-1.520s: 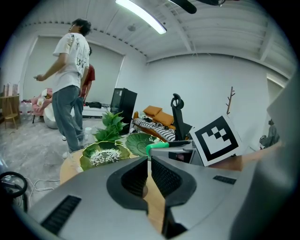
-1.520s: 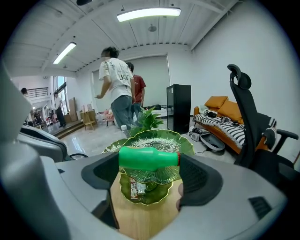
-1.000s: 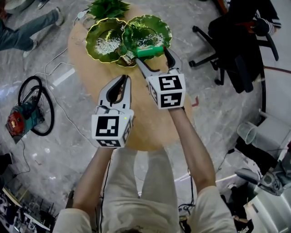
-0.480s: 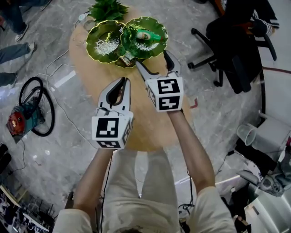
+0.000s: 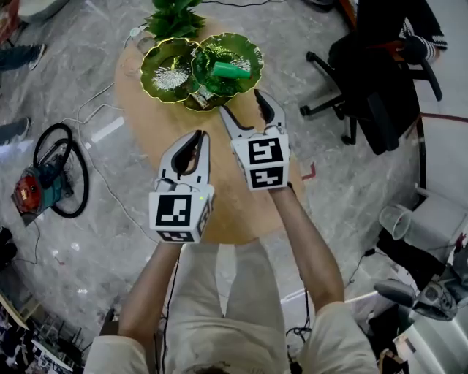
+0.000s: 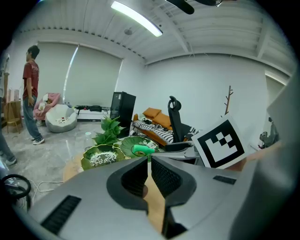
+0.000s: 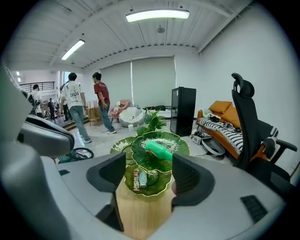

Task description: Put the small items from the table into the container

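A green cylinder (image 5: 231,70) (image 7: 159,151) (image 6: 143,150) lies in the right-hand green leaf dish (image 5: 247,47) (image 7: 180,142) at the far end of the round wooden table (image 5: 150,120). A second leaf dish (image 5: 164,71) sits to its left. A smaller dish (image 5: 191,104) (image 7: 161,191) in front holds small wrapped items (image 7: 139,179). My right gripper (image 5: 241,102) (image 7: 149,165) hovers just short of the dishes, its jaws closing with nothing between them. My left gripper (image 5: 193,142) (image 6: 149,169) hangs further back over the table, jaws together and empty.
A potted plant (image 5: 173,16) stands behind the dishes. A black office chair (image 5: 365,80) is to the right of the table. A red machine with a coiled cable (image 5: 40,186) lies on the floor at the left. People stand in the room's background (image 7: 101,101).
The green cylinder was between my right gripper's fingertips a second ago and now lies in the right dish. Both grippers have drawn back from the dishes and risen a little.
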Action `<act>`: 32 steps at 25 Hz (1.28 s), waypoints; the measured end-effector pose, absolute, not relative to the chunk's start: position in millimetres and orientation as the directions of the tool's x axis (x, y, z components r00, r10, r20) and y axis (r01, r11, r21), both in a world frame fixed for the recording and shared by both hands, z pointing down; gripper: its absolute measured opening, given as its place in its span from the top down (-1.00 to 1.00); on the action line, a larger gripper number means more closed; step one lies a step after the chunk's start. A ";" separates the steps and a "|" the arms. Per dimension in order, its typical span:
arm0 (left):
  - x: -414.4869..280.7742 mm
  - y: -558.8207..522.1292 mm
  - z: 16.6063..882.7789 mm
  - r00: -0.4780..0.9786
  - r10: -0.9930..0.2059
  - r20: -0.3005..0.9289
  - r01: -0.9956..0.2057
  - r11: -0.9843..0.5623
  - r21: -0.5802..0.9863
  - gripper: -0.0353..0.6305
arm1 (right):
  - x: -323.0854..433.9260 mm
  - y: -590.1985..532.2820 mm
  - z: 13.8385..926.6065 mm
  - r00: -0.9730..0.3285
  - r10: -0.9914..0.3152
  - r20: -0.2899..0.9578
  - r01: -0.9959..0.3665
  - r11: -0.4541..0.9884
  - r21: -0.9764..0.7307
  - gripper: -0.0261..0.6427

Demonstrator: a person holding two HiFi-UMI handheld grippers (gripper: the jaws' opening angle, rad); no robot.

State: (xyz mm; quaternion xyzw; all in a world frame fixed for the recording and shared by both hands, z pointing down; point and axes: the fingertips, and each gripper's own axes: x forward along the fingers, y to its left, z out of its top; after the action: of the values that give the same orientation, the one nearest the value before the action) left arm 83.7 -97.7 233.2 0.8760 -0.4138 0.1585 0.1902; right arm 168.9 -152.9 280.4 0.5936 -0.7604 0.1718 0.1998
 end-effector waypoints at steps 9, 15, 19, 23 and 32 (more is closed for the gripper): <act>92.7 -83.0 214.9 0.592 -0.679 0.435 -0.797 -0.575 0.187 0.80 | 176.4 -114.9 261.7 -0.192 -0.847 0.496 -0.978 0.206 -0.028 0.69; 104.1 -72.7 203.9 0.590 -0.684 0.429 -0.799 -0.573 0.184 0.80 | 183.5 -93.0 246.2 -0.194 -0.854 0.483 -0.978 0.209 -0.023 0.86; 104.8 -67.3 195.7 0.587 -0.690 0.424 -0.801 -0.569 0.185 0.80 | 184.6 -76.8 234.8 -0.185 -0.862 0.472 -0.982 0.183 -0.052 0.90; 104.1 -59.5 188.0 0.585 -0.692 0.423 -0.803 -0.567 0.183 0.80 | 179.5 -58.5 222.7 -0.198 -0.862 0.466 -0.980 0.179 -0.086 0.90; 92.1 -38.5 152.3 0.583 -0.707 0.400 -0.809 -0.554 0.198 0.80 | 163.9 -25.8 170.1 -0.252 -0.886 0.389 -0.967 0.219 -0.128 0.90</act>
State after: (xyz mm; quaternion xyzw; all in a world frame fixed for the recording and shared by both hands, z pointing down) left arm 92.1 -38.5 152.3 0.8706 -0.4354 0.1385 0.1827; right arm 163.9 -25.8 170.1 0.6002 -0.7720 0.1738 0.1168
